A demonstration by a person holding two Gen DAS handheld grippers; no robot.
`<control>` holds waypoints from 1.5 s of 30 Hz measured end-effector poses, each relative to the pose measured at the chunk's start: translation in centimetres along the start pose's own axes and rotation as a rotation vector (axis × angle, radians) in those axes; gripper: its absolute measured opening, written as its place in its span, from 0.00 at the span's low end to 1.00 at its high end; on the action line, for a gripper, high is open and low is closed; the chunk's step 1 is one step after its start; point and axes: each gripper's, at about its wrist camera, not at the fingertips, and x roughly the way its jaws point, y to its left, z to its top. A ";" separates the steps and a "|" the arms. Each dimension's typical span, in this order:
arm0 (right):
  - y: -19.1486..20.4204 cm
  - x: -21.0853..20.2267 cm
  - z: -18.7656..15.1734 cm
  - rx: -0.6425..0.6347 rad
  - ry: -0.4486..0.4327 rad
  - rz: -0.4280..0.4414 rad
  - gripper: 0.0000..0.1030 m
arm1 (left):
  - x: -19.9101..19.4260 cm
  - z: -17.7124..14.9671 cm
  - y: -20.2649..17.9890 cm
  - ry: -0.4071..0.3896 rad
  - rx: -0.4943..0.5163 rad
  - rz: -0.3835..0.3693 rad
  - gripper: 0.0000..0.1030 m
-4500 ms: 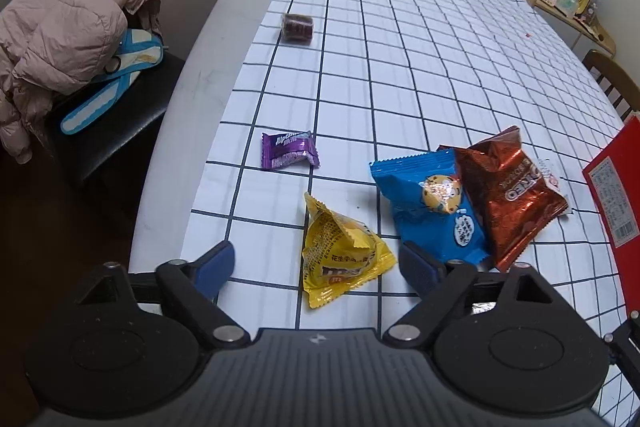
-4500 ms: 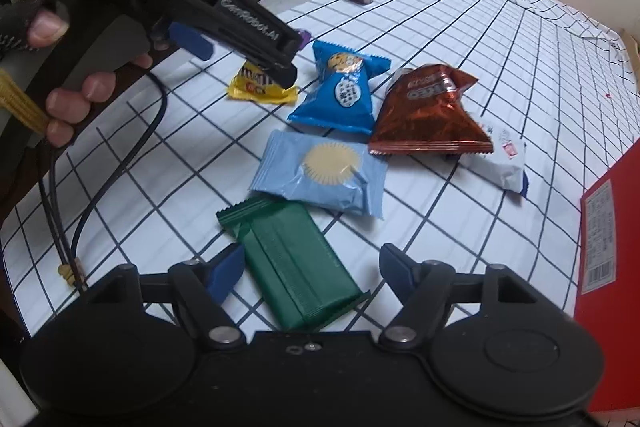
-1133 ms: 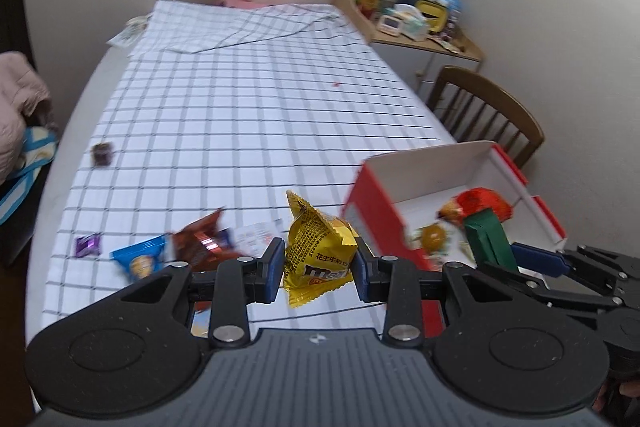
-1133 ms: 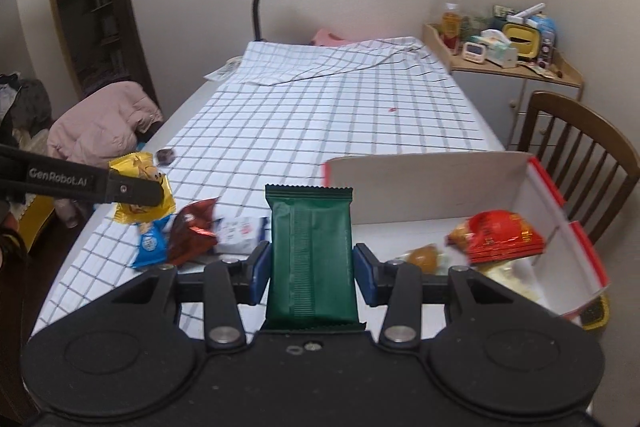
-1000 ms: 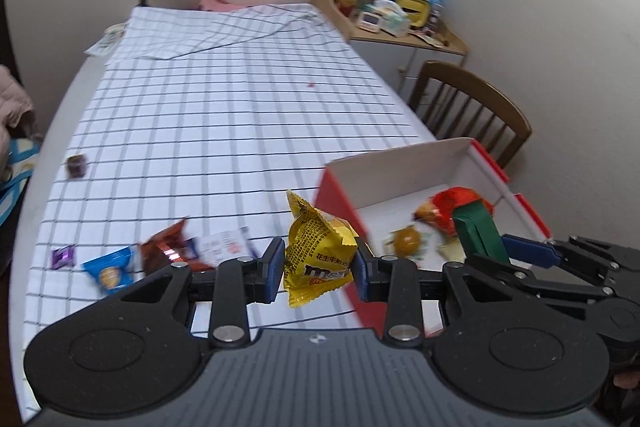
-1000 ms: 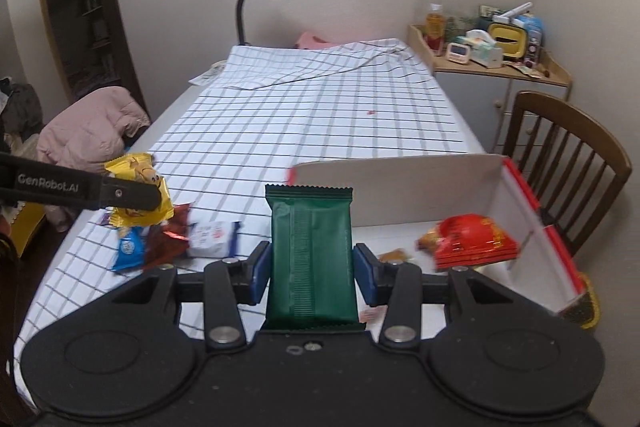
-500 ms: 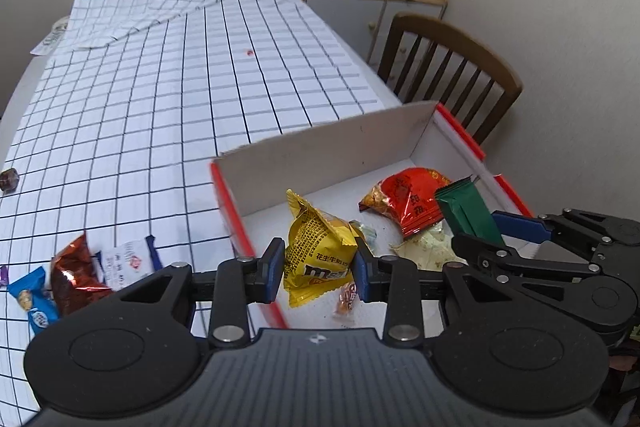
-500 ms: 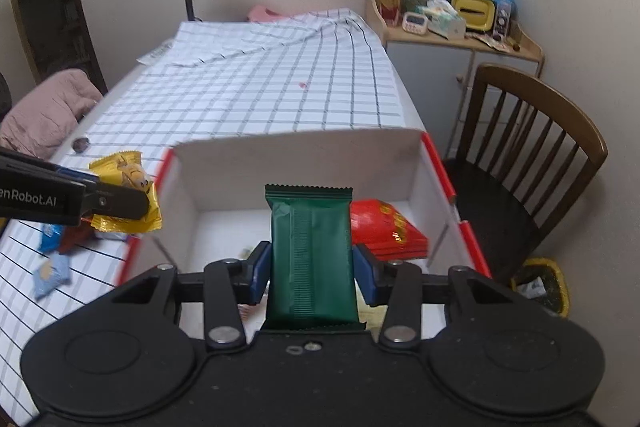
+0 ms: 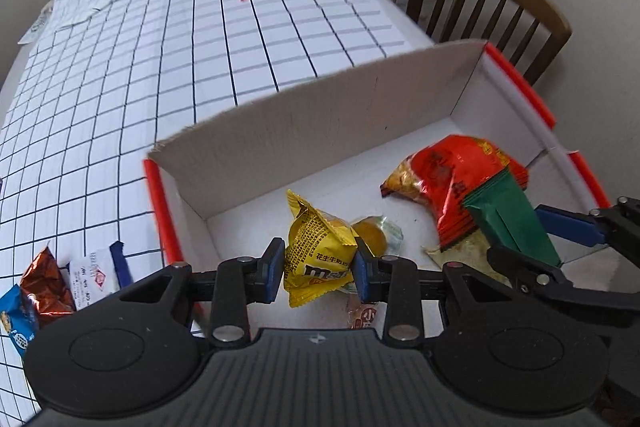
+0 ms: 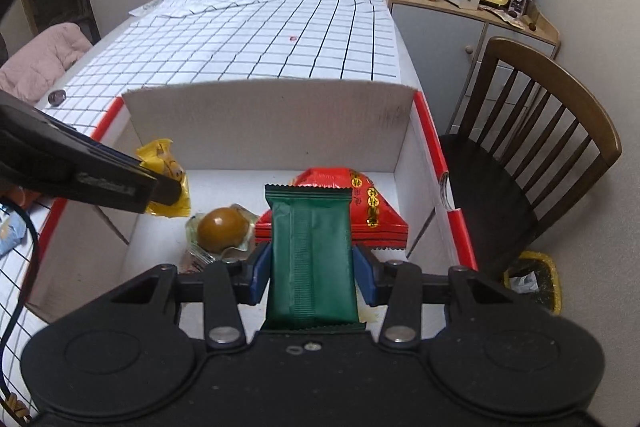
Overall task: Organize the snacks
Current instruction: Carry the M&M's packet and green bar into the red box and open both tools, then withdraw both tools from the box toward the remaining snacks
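My left gripper is shut on a yellow snack bag and holds it above the left part of the red-edged cardboard box. My right gripper is shut on a green wrapped bar and holds it over the box's right part; the bar also shows in the left wrist view. In the box lie a red packet, a clear-wrapped brown round snack and a pale packet. The yellow bag also shows in the right wrist view.
On the checked tablecloth left of the box lie a white packet, a brown packet and a blue packet. A wooden chair stands right of the table. A small dark candy lies far left.
Both grippers have moved closer and lower over the box with their snacks still held. The box now fills more of both views.
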 end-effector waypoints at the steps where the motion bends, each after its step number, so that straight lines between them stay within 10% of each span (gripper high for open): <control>1: 0.0 0.2 0.0 -0.007 0.007 0.001 0.41 | 0.4 0.0 -0.1 0.010 0.002 0.004 0.33; 20: -0.2 2.1 -1.1 -0.014 0.067 -0.007 0.44 | 3.0 -0.6 -1.0 0.094 0.001 0.022 0.34; 45: -0.3 -4.9 -1.3 0.035 -0.090 0.080 0.76 | -6.8 -3.9 0.1 -0.127 -0.077 -0.039 0.52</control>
